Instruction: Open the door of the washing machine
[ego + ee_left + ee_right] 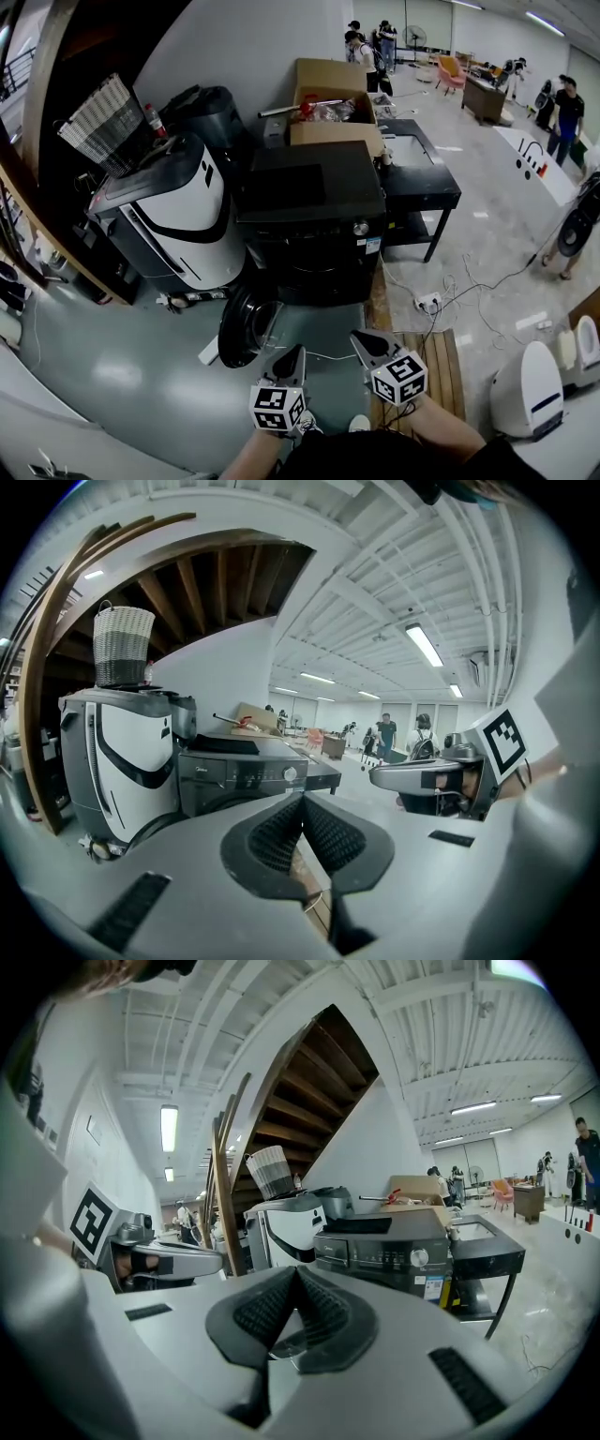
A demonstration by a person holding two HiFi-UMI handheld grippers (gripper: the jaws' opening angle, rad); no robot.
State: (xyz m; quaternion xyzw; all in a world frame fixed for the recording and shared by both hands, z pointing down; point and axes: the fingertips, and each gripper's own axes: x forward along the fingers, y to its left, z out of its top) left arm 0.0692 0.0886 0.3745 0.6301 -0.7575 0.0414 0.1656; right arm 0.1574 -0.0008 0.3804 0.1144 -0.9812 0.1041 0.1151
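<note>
The black washing machine (309, 225) stands on the floor (122, 375) beside a white appliance (173, 220), its round door (246, 326) swung open, with the left gripper (292, 359) and right gripper (367, 341) near it, both with fingers pressed together, holding nothing.

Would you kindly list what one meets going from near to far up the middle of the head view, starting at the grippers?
left gripper and right gripper, side by side and both shut → round door → washing machine → cardboard box → people standing at the far end of the room
</note>
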